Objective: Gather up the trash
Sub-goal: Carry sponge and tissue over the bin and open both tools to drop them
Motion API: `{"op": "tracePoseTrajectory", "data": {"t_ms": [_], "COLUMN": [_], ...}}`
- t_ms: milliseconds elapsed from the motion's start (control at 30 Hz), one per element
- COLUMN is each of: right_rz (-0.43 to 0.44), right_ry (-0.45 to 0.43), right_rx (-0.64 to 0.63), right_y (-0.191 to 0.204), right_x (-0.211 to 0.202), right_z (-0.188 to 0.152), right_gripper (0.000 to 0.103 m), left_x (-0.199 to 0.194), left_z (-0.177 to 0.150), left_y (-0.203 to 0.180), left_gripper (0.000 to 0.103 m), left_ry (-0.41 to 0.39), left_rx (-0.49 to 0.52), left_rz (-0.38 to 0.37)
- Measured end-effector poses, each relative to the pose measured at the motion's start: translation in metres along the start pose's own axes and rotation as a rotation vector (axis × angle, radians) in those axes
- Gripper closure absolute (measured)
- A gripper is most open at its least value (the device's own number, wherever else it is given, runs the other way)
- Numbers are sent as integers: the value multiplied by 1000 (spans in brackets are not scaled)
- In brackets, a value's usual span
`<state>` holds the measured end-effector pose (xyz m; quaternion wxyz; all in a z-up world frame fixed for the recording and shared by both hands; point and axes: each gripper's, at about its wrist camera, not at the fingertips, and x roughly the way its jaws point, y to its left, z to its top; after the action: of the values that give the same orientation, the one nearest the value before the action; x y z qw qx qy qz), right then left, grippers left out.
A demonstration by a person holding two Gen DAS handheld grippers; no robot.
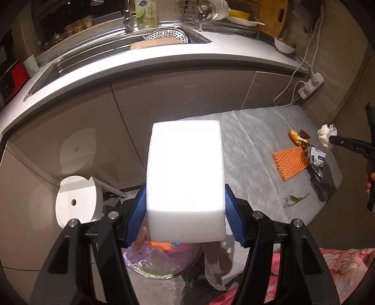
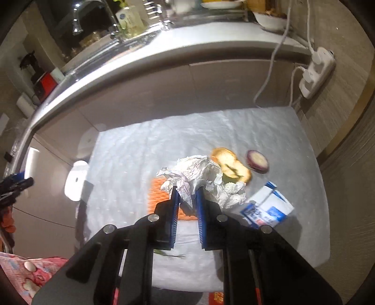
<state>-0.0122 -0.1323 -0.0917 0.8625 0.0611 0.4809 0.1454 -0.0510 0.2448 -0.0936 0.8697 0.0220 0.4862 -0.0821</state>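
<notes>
The left gripper [image 1: 186,206] clamps a white block [image 1: 185,180] above a lined bin [image 1: 161,260], while the right gripper [image 2: 187,194] pinches crumpled paper [image 2: 199,178] over the table [image 2: 131,150], near bread [image 2: 230,167], onion [image 2: 257,161] and orange netting [image 2: 157,194].

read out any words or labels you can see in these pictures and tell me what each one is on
"NEW": green-and-white bottle by the sink; smaller print below unreadable.
Blue-and-white packet on the table: print blurred, unreadable.
Right gripper arm: embossed marking, illegible.
Red item at the table's near edge: yellow print, too small.
</notes>
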Motion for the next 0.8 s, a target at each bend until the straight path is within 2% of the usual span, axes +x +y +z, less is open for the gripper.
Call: {"op": "tracePoseTrajectory", "data": {"t_ms": [200, 367, 667, 767, 800], "right_rz": [177, 265, 279, 283, 285], "right_ry": [-63, -59, -44, -41, -39], "right_rx": [-28, -31, -45, -45, -47], "right_y": [79, 123, 170, 179, 182], "right_x": [-23, -27, -46, -48, -47], "right_z": [6, 5, -6, -11, -13], "right_gripper": [88, 88, 88, 88, 88], "left_x": [16, 47, 145, 162, 164], "left_z": [-39, -69, -109, -112, -113], "left_y": [38, 59, 85, 91, 92], "left_gripper": [43, 43, 43, 42, 39], "left_ry": [73, 145, 352, 394, 397], "left_rx": [16, 12, -26, -54, -52], "left_rz": [11, -24, -83, -105, -101]}}
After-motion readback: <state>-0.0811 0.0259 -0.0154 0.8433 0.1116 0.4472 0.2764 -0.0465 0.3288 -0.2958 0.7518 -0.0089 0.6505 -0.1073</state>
